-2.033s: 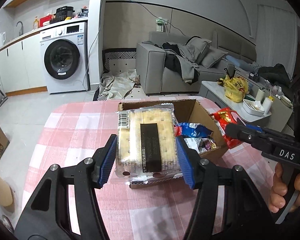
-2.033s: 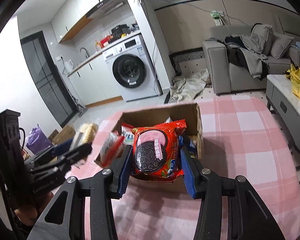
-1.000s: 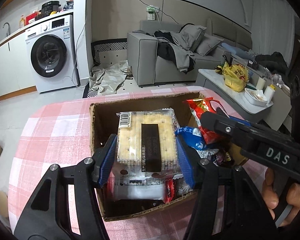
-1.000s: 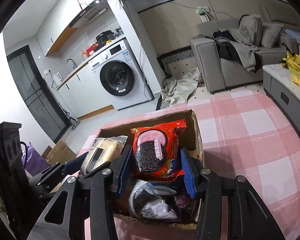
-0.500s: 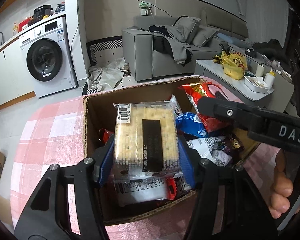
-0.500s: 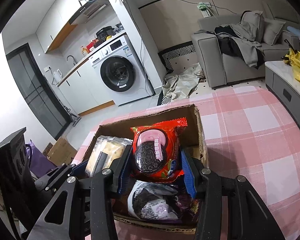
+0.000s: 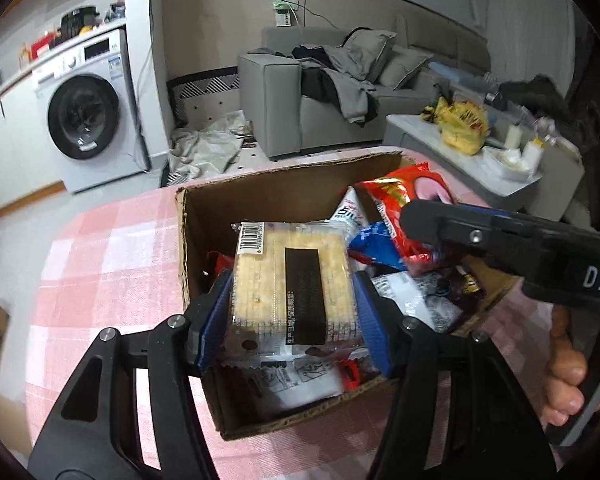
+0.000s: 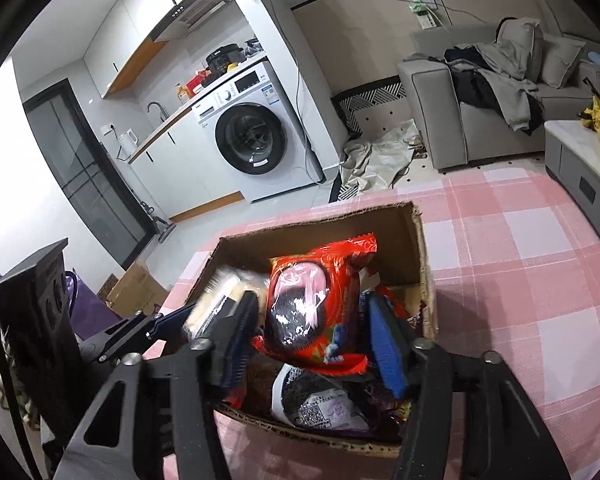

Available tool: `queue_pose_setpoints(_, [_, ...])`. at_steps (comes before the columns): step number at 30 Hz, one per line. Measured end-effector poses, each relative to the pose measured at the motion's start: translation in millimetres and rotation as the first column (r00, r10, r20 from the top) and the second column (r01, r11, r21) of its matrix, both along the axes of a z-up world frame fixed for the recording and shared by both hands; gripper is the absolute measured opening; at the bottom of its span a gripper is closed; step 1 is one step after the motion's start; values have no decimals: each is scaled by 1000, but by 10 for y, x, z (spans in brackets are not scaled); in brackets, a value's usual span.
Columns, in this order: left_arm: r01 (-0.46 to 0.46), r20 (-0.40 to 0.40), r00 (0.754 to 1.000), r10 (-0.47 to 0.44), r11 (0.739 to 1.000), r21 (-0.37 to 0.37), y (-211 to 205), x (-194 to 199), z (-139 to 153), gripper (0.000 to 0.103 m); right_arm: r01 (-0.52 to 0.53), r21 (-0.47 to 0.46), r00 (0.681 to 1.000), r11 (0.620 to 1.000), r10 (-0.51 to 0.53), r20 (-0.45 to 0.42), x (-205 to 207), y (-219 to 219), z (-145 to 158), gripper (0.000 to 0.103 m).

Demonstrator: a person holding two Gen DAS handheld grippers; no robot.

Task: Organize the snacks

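Hovering over the cardboard box (image 7: 260, 200) at frame centre, the left claw (image 7: 292, 316) grips a cracker pack (image 7: 292, 280); the right claw (image 8: 312, 336) grips a red cookie packet (image 8: 316, 304). Neither is released yet; other snacks already lie inside.

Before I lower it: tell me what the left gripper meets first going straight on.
Likely the packets already in the cardboard box. The left gripper, shut on the cracker pack, points into it; the white wrapper beneath looks nearest, though depth is unclear.
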State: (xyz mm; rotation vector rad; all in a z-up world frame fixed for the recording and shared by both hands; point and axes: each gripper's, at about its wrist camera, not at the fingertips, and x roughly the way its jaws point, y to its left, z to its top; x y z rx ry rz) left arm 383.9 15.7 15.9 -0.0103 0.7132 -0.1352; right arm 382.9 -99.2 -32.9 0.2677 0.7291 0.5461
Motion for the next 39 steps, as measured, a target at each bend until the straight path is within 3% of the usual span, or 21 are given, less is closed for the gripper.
queue_pose_setpoints(2, [-2, 5, 1000, 2, 999, -34, 41, -41, 38, 57, -5, 7, 1000, 1000, 5, 20, -57, -40, 44, 72])
queue_pose_setpoints(4, [-26, 10, 1000, 26, 1000, -13, 48, -71, 79, 61, -15, 3, 999, 1000, 15, 36, -108, -69, 92, 81])
queue_pose_setpoints(10, [-52, 42, 998, 54, 998, -37, 114, -297, 221, 82, -21, -12, 997, 1000, 22, 72, -273, -181, 221, 98])
queue_pose_setpoints(13, [-63, 44, 997, 65, 997, -43, 129, -443, 271, 85, -17, -28, 996, 999, 19, 86, -382, -239, 256, 101])
queue_pose_setpoints(17, [-90, 63, 994, 93, 995, -51, 166, -700, 306, 102, -10, -21, 995, 1000, 12, 102, -522, -332, 258, 102])
queue_pose_setpoints(30, [-143, 125, 982, 144, 989, -24, 253, -1515, 384, 102, -37, -53, 972, 998, 48, 229, -1039, -423, 224, 103])
queue_pose_setpoints(39, [-180, 174, 968, 182, 983, -31, 297, -1918, 164, 102, -61, -27, 961, 998, 66, 269, -1295, -498, -19, 103])
